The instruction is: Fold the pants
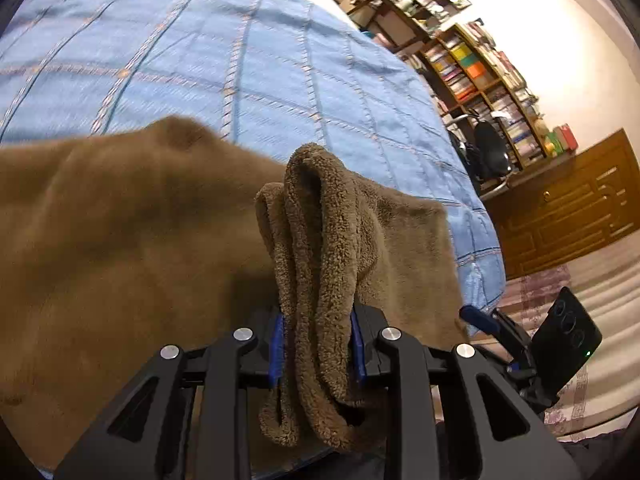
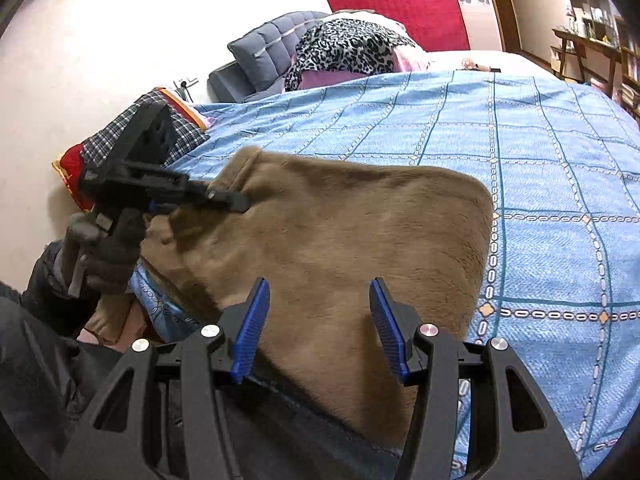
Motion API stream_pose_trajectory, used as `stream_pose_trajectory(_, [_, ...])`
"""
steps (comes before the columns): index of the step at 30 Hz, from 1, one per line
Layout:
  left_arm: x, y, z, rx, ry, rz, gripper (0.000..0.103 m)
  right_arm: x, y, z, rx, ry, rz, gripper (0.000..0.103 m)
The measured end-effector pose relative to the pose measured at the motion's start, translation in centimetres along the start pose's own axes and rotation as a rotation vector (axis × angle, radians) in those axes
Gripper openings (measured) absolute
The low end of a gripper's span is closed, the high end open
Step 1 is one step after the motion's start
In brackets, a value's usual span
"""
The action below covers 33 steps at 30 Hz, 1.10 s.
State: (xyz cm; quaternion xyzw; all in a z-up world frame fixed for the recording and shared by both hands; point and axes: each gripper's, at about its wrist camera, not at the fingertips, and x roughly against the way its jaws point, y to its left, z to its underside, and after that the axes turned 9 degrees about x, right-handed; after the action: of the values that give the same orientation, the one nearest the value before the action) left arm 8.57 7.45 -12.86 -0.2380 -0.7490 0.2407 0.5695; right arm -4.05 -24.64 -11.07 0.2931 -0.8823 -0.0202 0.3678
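The brown fleece pants (image 2: 340, 236) lie folded on the blue checked bedspread (image 2: 540, 160) near the bed's front edge. In the left wrist view my left gripper (image 1: 318, 344) is shut on a bunched fold of the pants (image 1: 320, 240), which stands up between its blue pads. The left gripper also shows in the right wrist view (image 2: 236, 200), at the far left corner of the pants. My right gripper (image 2: 318, 328) is open and empty, just above the near part of the pants. It also shows in the left wrist view (image 1: 480, 318), at the right edge of the pants.
Pillows and a leopard-print cloth (image 2: 348, 48) lie at the head of the bed, and a plaid cloth (image 2: 160, 132) at its left corner. A bookshelf (image 1: 480, 76) and a wooden cabinet (image 1: 568, 208) stand beyond the bed's right side.
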Motion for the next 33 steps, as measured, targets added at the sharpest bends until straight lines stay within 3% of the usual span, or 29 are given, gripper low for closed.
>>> stream_pose_trajectory(6, [-0.3, 2.6, 0.3, 0.044, -0.009, -0.019, 0.03, -2.6, 0.5, 1.4, 0.004, 0.061, 0.025, 0.053])
stream_pose_trajectory(9, [-1.1, 3.0, 0.6, 0.042, -0.027, -0.088, 0.046, -4.2, 0.2, 2.3, -0.014, 0.095, 0.042, 0.053])
stream_pose_trajectory(16, [-0.2, 2.5, 1.0, -0.003, -0.082, -0.155, 0.052, -4.1, 0.0, 1.9, -0.033, 0.095, 0.031, 0.053])
stream_pose_trajectory(21, [2.2, 1.2, 0.6, -0.012, -0.164, -0.183, 0.055, -2.1, -0.9, 0.3, -0.079, 0.019, 0.047, 0.053])
stream_pose_trajectory(23, [3.2, 0.1, 0.4, -0.039, -0.203, -0.182, 0.06, -1.4, -2.2, -0.5, -0.113, -0.017, 0.059, 0.053])
stream_pose_trajectory(27, [4.4, -1.8, 0.2, -0.073, -0.257, -0.172, 0.061, -1.1, -4.1, -2.3, -0.152, -0.055, 0.121, 0.053])
stream_pose_trajectory(33, [1.3, -4.1, 0.7, -0.097, -0.197, -0.116, 0.061, -3.5, -5.1, -4.9, -0.155, -0.048, 0.16, 0.053])
